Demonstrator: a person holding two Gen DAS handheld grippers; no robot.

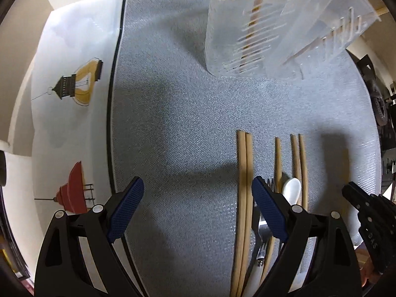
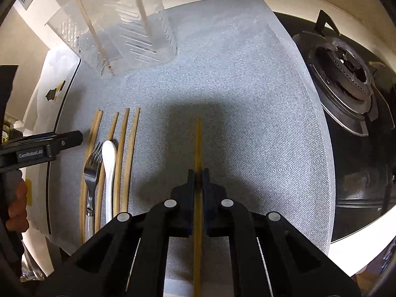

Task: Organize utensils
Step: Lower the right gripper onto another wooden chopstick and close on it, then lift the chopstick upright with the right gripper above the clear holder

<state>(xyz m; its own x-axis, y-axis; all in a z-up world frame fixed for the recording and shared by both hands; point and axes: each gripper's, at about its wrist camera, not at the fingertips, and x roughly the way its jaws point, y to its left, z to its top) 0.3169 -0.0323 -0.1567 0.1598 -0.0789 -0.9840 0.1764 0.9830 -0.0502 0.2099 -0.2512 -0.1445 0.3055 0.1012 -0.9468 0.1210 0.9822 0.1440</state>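
Several wooden chopsticks (image 2: 123, 148), a metal fork (image 2: 92, 168) and a white spoon (image 2: 110, 163) lie side by side on a grey mat (image 2: 247, 111). My right gripper (image 2: 198, 175) is shut on a single chopstick (image 2: 198, 143) that points forward, held a little above the mat. My left gripper (image 1: 198, 198) hangs open over the mat, with its right pad beside a pair of chopsticks (image 1: 243, 173) and over the fork (image 1: 262, 242). The spoon (image 1: 292, 190) lies just beyond that pad. A clear slotted utensil holder (image 1: 272, 24) stands at the mat's far edge with one chopstick (image 1: 257, 12) inside.
A gas burner (image 2: 346, 74) sits on a black hob right of the mat. A white cloth printed with lamps (image 1: 74, 86) lies to the mat's left. The right gripper (image 1: 351, 193) shows at the left view's right edge, and the left gripper (image 2: 71, 138) with a hand (image 2: 17, 205) at the right view's left edge.
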